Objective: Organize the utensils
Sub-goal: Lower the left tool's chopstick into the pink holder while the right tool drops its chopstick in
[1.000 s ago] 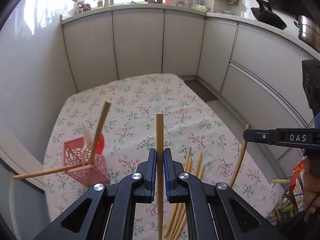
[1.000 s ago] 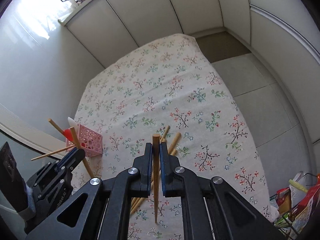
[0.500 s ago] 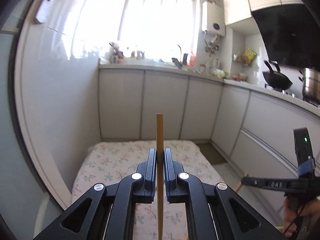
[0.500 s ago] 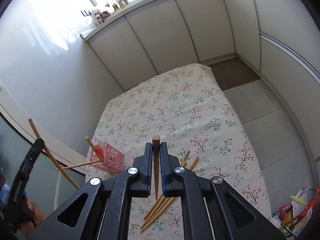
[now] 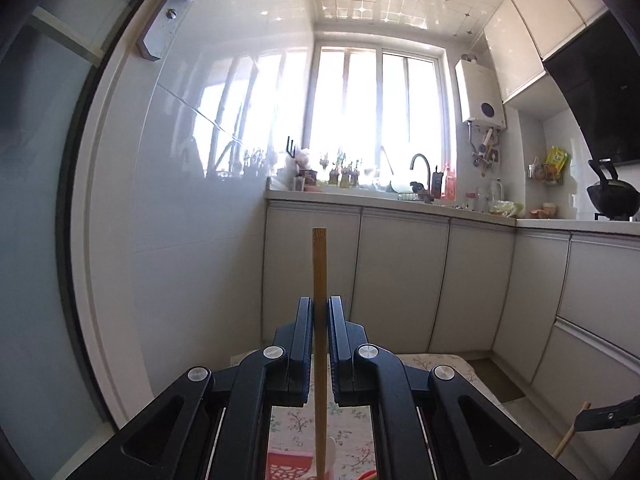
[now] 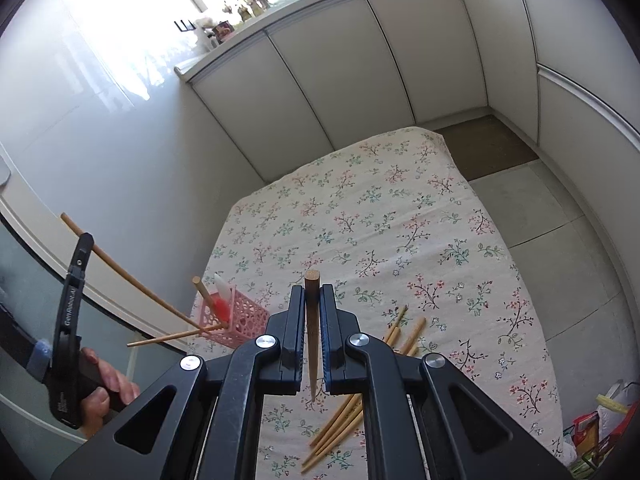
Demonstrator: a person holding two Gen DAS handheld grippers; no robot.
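Observation:
My left gripper (image 5: 319,312) is shut on a light wooden chopstick (image 5: 319,280) and points level at the kitchen wall. In the right wrist view that gripper (image 6: 82,248) holds its chopstick (image 6: 132,280) slanting down, with the lower end at the pink lattice basket (image 6: 236,316). The basket holds a red and white utensil (image 6: 222,296), another chopstick and one poking out sideways. My right gripper (image 6: 312,300) is shut on a darker chopstick (image 6: 312,320) above the floral cloth. Several loose chopsticks (image 6: 360,392) lie on the cloth below it.
The floral-cloth table (image 6: 400,220) stands against the white wall, with grey cabinets (image 6: 360,60) behind. A counter with sink and bottles (image 5: 400,192) runs under the window. Bags (image 6: 600,420) sit on the floor at the right.
My left gripper has tilted up from the table to face the window and carried its chopstick's lower end to the pink basket. My right gripper has drawn back and higher with its chopstick.

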